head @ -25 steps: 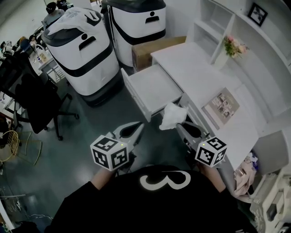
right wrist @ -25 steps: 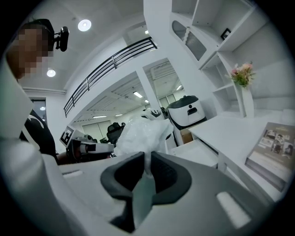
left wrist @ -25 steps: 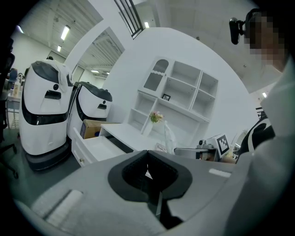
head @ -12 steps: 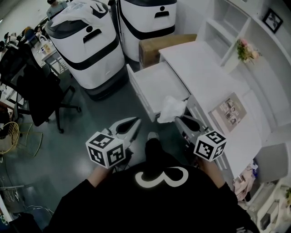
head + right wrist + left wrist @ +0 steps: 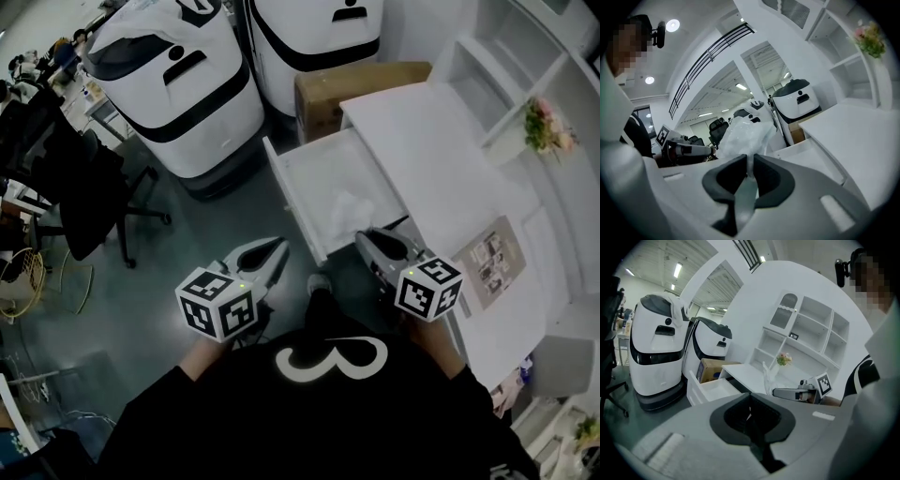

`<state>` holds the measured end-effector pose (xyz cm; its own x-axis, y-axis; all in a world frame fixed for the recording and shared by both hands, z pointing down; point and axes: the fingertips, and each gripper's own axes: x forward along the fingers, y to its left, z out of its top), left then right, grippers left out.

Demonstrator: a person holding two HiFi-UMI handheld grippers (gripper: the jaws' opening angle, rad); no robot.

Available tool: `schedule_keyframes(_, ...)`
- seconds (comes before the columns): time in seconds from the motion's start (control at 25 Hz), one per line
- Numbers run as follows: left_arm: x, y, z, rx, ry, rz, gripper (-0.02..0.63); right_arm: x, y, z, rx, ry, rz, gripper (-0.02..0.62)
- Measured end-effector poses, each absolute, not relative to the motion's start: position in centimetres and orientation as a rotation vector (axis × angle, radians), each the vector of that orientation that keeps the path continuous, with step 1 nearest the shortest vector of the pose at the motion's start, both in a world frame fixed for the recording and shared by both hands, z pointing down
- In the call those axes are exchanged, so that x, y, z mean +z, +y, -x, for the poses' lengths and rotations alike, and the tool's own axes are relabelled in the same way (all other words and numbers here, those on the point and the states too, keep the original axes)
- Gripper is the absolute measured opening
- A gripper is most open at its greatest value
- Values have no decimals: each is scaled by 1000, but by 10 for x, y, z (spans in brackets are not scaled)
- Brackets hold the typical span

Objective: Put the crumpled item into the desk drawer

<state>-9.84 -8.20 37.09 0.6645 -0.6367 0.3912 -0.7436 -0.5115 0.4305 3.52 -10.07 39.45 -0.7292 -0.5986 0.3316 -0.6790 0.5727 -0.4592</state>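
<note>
- White crumpled item (image 5: 350, 206), white desk drawer (image 5: 309, 173).
- Left gripper (image 5: 277, 247), right gripper (image 5: 362, 237): black-and-white square-marked cubes.
- Brown cardboard box (image 5: 361, 86).
- White machines (image 5: 178, 84), black bands.
- Black shirt (image 5: 281, 422), white figure.

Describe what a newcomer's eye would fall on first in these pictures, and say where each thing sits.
The white crumpled item stands out first, pinched in the right gripper at the front of the open desk drawer. Next come the two big white-and-black machines on the floor beyond the drawer. The left gripper hangs shut and empty near the drawer's front.
</note>
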Motion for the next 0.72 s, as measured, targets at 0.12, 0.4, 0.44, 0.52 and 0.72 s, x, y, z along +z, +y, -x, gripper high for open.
schedule_keyframes(0.12, 377, -124, 93, 260, -1067, -2290, 9, 406, -138, -35, 867, -2635, -1056, 49)
schedule_keyframes(0.4, 397, -205, 85, 292, -1076, -2249, 9, 448, -217, -44, 878, -2542, -1024, 50)
schedule_keyframes(0.44, 401, -215, 83, 298, -1076, -2244, 9, 455, -227, -46, 880, -2531, -1021, 49)
schedule_keyframes(0.52, 406, -230, 80, 318, -1074, -2232, 9, 466, -243, -49, 884, -2507, -1016, 49)
schedule_keyframes(0.72, 421, -260, 73, 373, -1081, -2211, 9, 491, -273, -58, 891, -2446, -1008, 51)
